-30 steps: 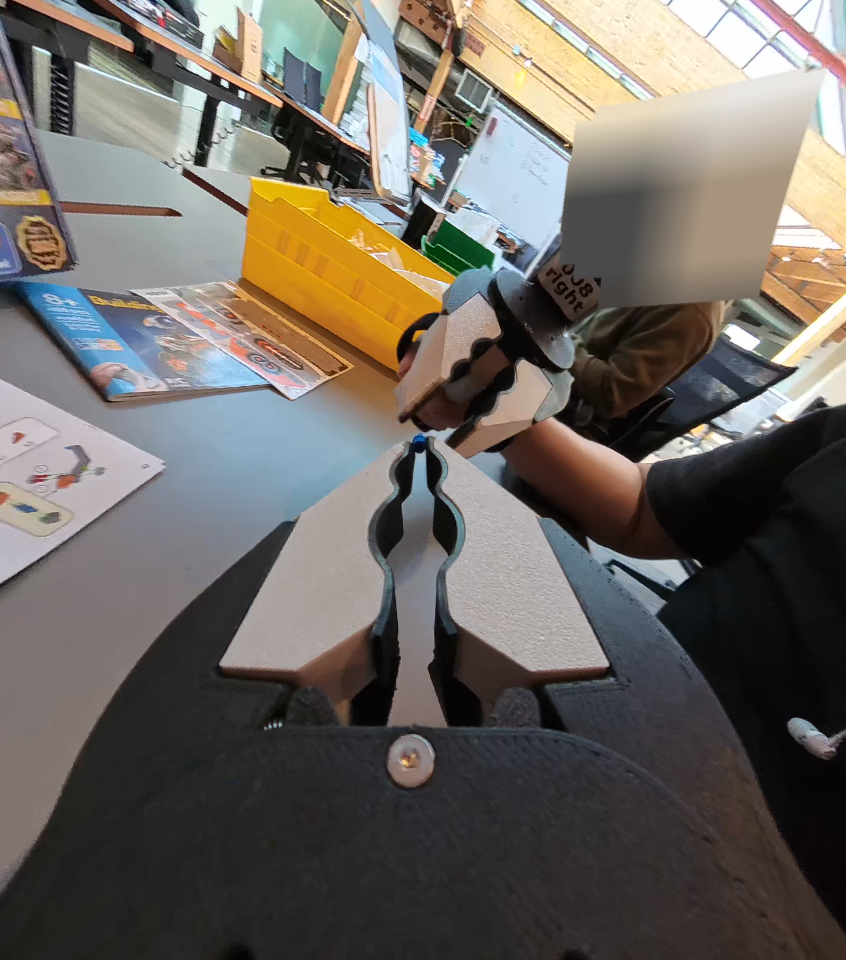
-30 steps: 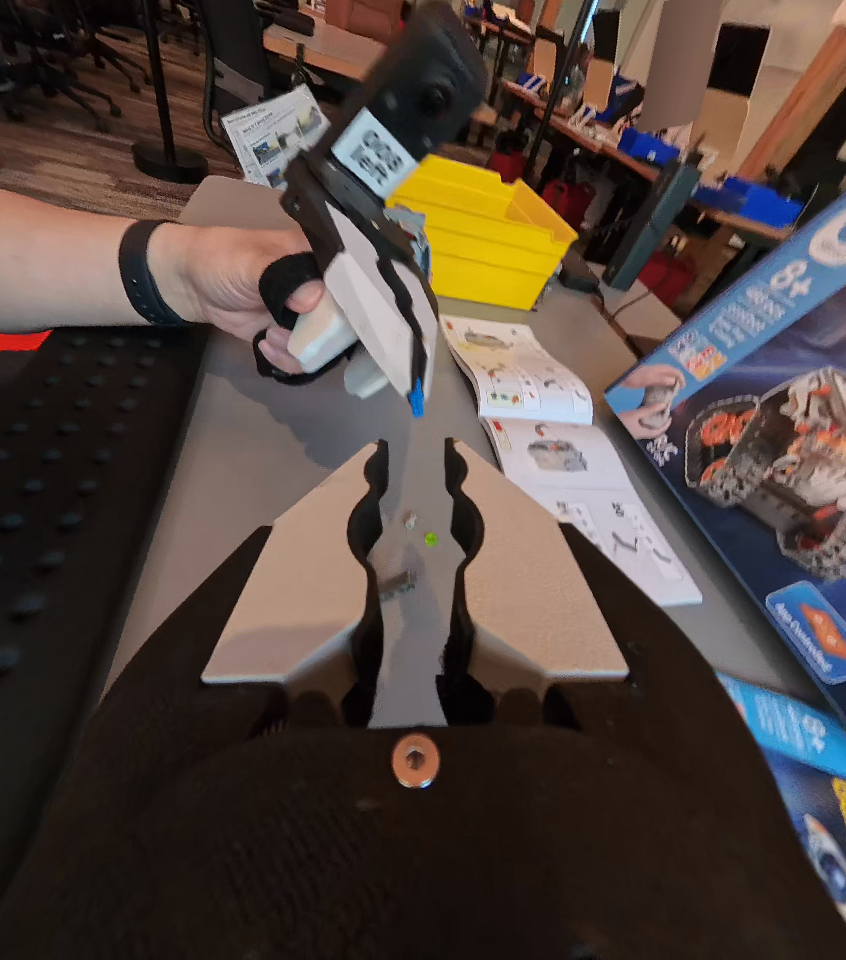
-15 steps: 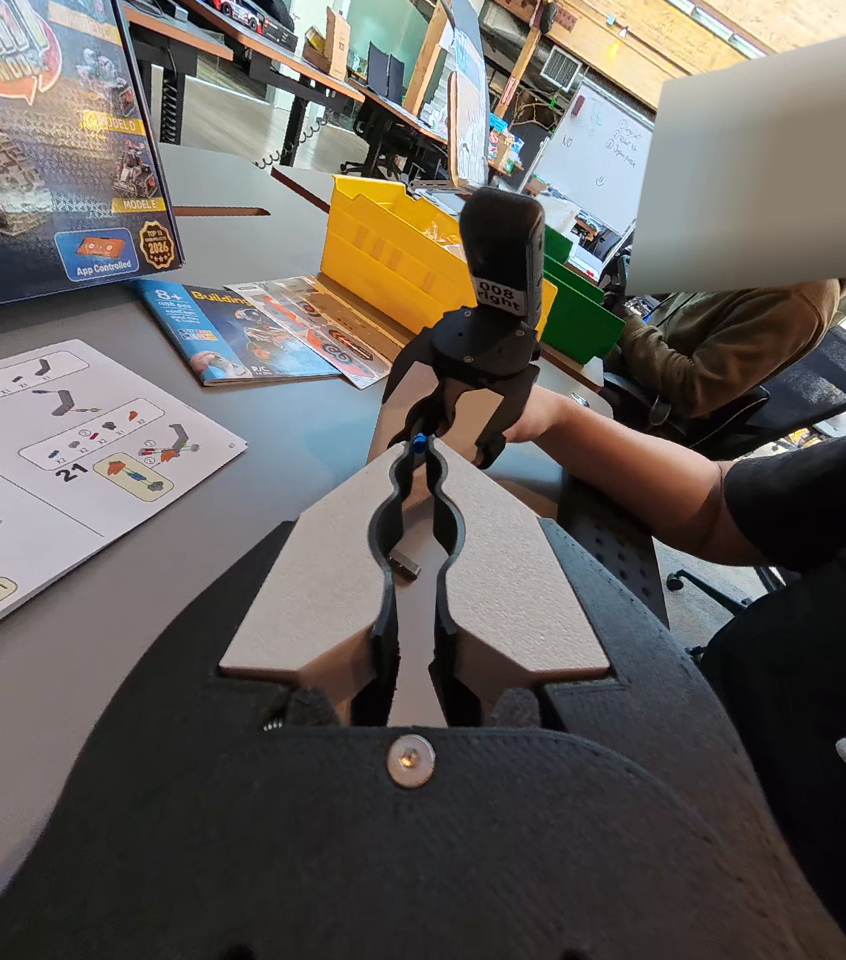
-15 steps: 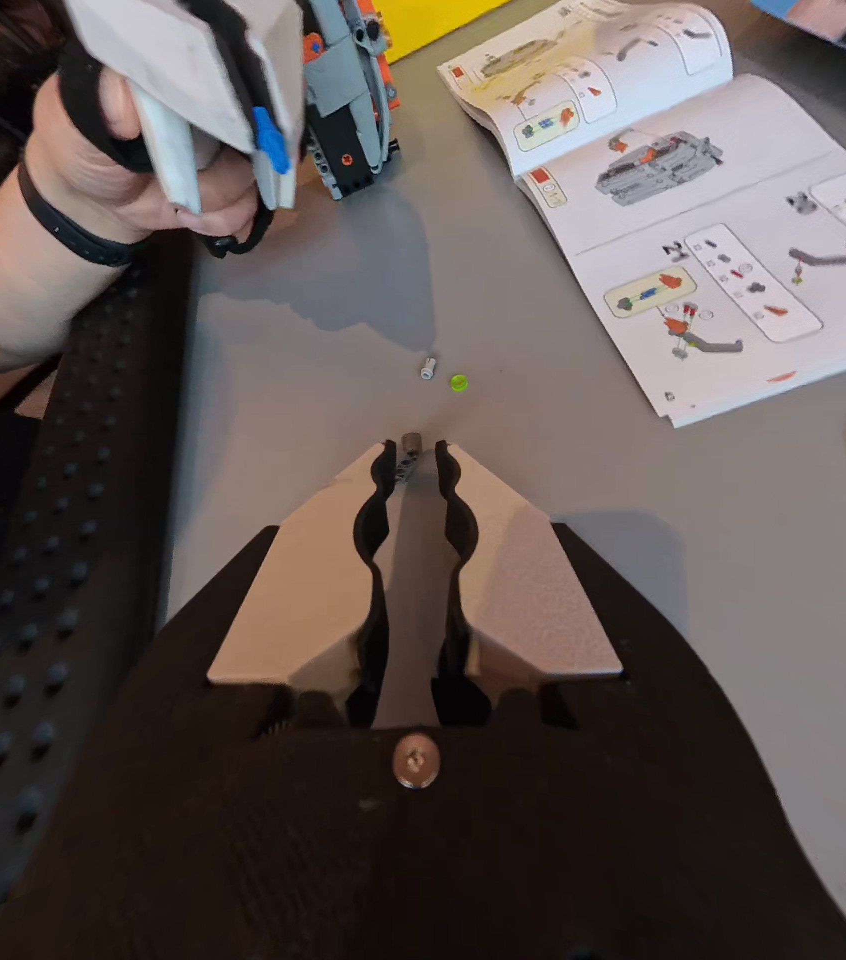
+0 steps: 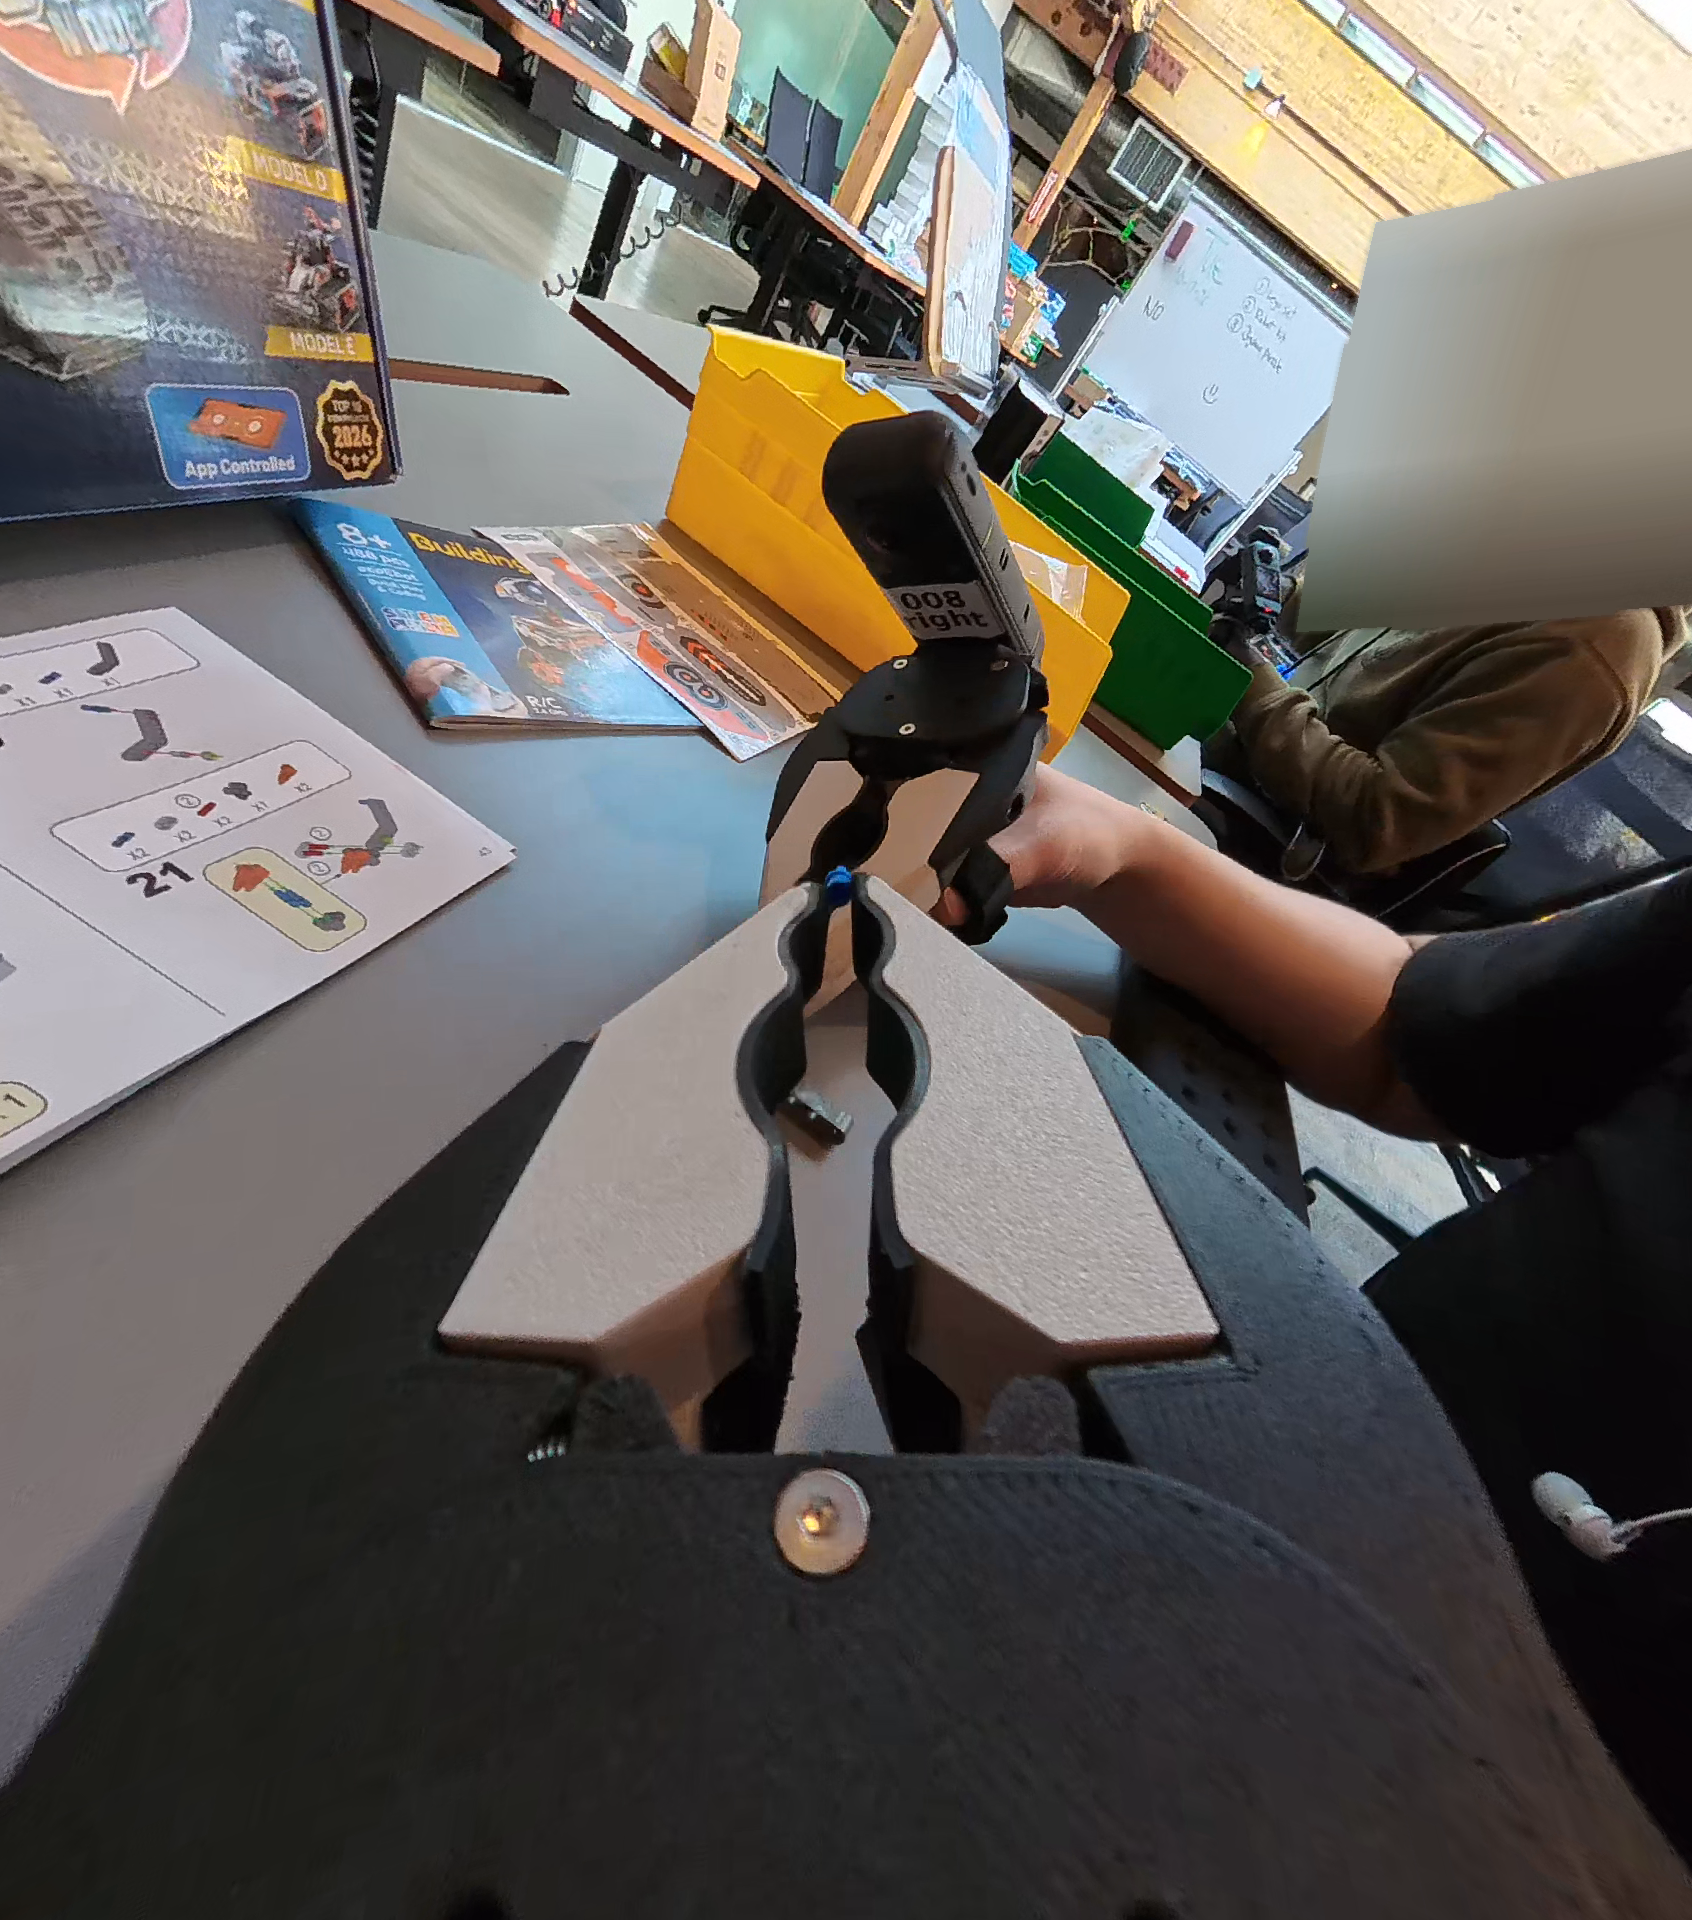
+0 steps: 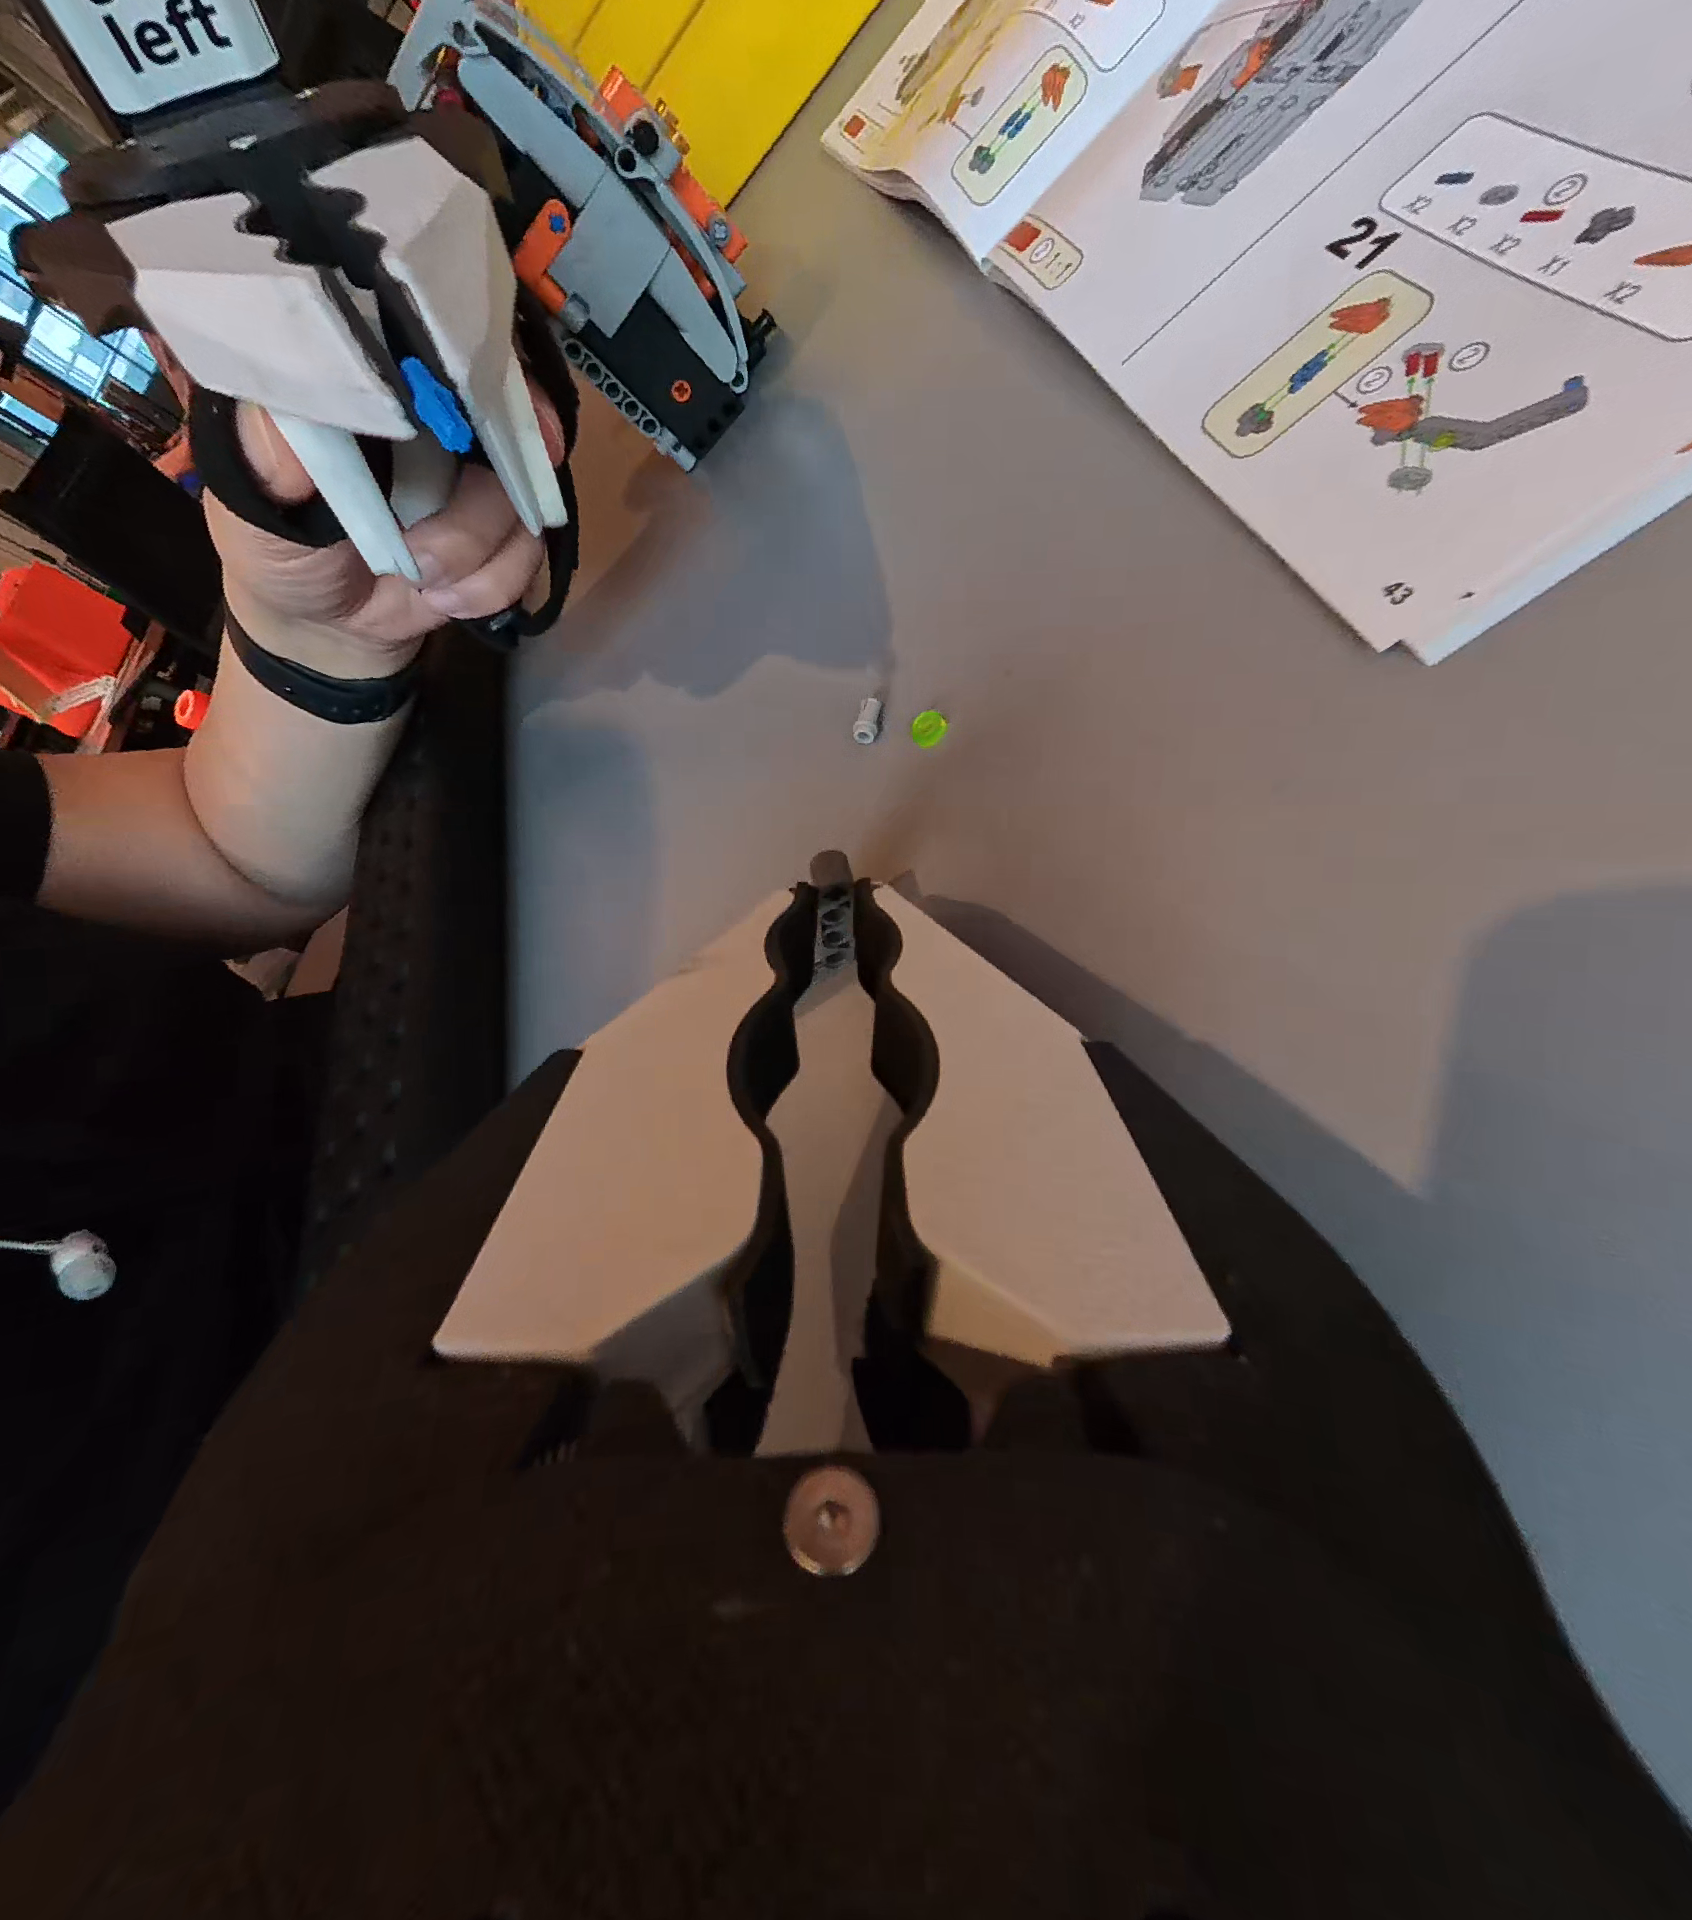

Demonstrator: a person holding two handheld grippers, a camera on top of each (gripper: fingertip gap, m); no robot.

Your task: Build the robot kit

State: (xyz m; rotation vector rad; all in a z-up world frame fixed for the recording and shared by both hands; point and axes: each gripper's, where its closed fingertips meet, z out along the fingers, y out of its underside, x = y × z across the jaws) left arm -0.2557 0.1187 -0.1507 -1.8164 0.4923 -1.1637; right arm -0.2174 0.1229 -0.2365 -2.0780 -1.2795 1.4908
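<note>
Fingertips of the left gripper (image 5: 837,896) are clamping a small blue piece (image 5: 835,883) at their very tips. Jaws of the right gripper (image 6: 834,902) are closing on a grey holed beam (image 6: 834,923), its end poking out beyond the tips toward a grey pin (image 6: 866,718) and green stud (image 6: 928,727) lying ahead on the table (image 6: 1185,831).

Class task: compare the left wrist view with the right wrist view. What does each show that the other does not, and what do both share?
Only the left wrist view: a yellow bin, a green bin and a box.

Only the right wrist view: a half-built model, a green stud and a white pin.

Both: the left tongs shut on a blue piece, the right tongs shut on a grey beam, and the open manual.
</note>
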